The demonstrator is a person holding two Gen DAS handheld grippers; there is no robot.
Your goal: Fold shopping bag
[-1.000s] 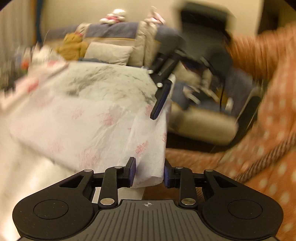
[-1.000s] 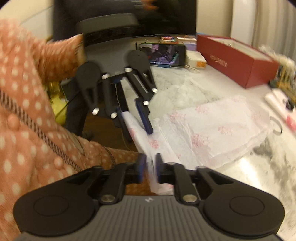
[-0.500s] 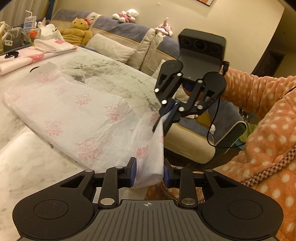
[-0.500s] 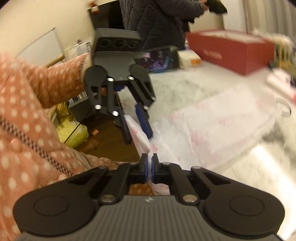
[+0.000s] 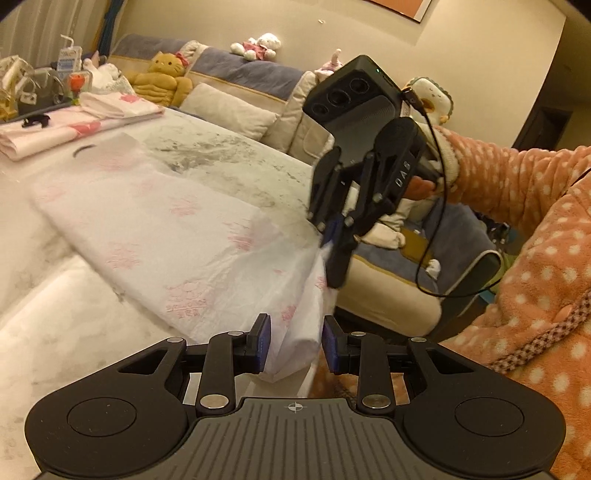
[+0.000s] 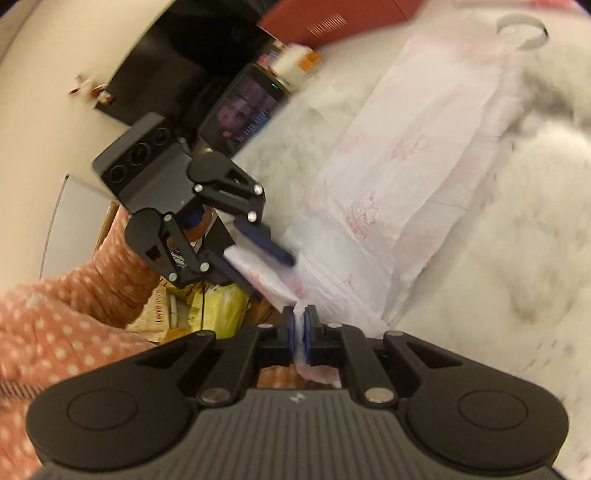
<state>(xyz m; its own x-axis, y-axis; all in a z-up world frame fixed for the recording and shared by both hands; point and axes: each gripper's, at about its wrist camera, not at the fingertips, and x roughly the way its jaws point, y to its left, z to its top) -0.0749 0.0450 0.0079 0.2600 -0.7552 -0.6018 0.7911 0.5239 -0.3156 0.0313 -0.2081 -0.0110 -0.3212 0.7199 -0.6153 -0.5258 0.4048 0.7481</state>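
**Both grippers at the near end of the shopping bag**

A white plastic shopping bag (image 5: 177, 236) with faint pink prints lies lengthwise on a marble-patterned table (image 5: 55, 332), running from the upper left of the left wrist frame down to its bottom centre. Its near end hangs off the table edge.

The left gripper (image 5: 294, 343) stands partly open, with the bag's bunched corner between its blue pads; whether the pads press on the plastic cannot be told. The right gripper (image 6: 300, 328) has its jaws nearly together with a thin fold of the bag pinched between them, though they are just easing apart. In the left wrist view the right gripper sits right of centre, held by a hand (image 5: 419, 186) in an orange polka-dot sleeve (image 5: 517, 177).

A sofa (image 5: 236, 85) with plush toys fills the upper background. In the right wrist view, a phone (image 6: 243, 110) and a red box (image 6: 332, 18) sit near the top of the frame.
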